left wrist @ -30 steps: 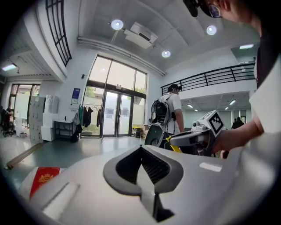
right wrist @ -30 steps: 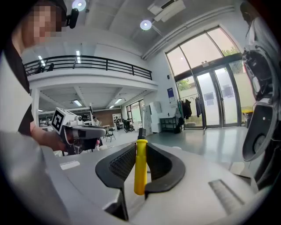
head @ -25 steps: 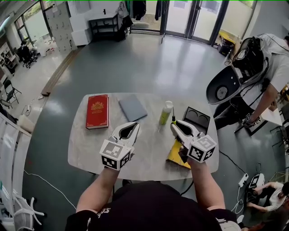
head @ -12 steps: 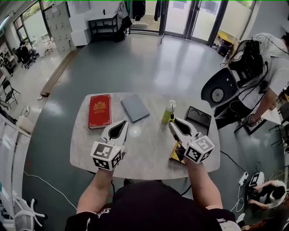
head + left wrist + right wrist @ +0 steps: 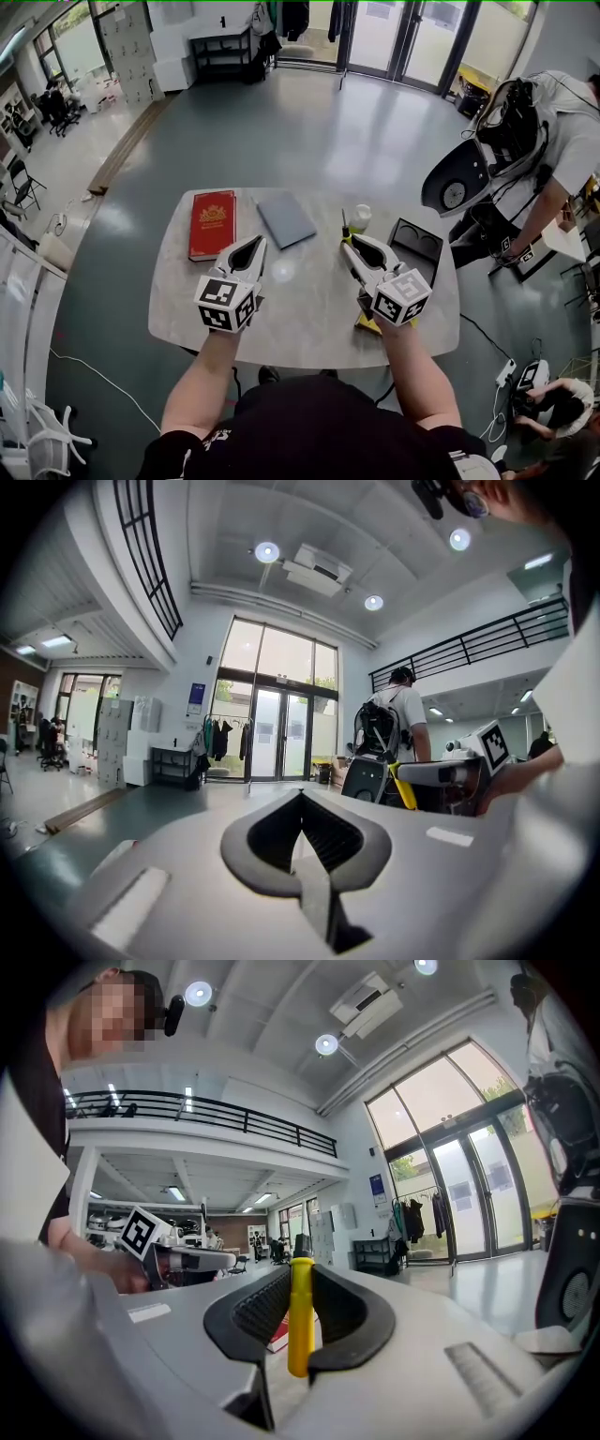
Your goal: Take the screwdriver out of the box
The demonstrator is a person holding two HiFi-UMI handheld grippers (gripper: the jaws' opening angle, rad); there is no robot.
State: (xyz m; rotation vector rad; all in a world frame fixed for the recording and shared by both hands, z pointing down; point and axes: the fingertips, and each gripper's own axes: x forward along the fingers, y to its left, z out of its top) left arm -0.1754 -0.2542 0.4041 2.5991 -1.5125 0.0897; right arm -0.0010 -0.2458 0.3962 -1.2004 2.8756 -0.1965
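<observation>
The screwdriver [image 5: 299,1321] has a yellow handle and stands upright between the jaws of my right gripper [image 5: 300,1274], which is shut on it. In the head view that gripper [image 5: 348,243] hovers over the table's right half, and the screwdriver's dark tip [image 5: 344,225] sticks out past the jaws. The open black box [image 5: 418,243] sits just to its right. My left gripper [image 5: 259,241] hangs over the middle of the table, jaws shut with nothing in them. Its tips [image 5: 301,795] meet in the left gripper view.
On the round grey table [image 5: 300,314] lie a red book [image 5: 213,223], a grey notebook [image 5: 286,218], a pale bottle [image 5: 360,217] and a yellow flat piece [image 5: 364,323] under my right hand. A person with a backpack [image 5: 525,131] stands at the right.
Both grippers have drifted left and a little farther out over the table. The right one has kept the screwdriver in its jaws throughout.
</observation>
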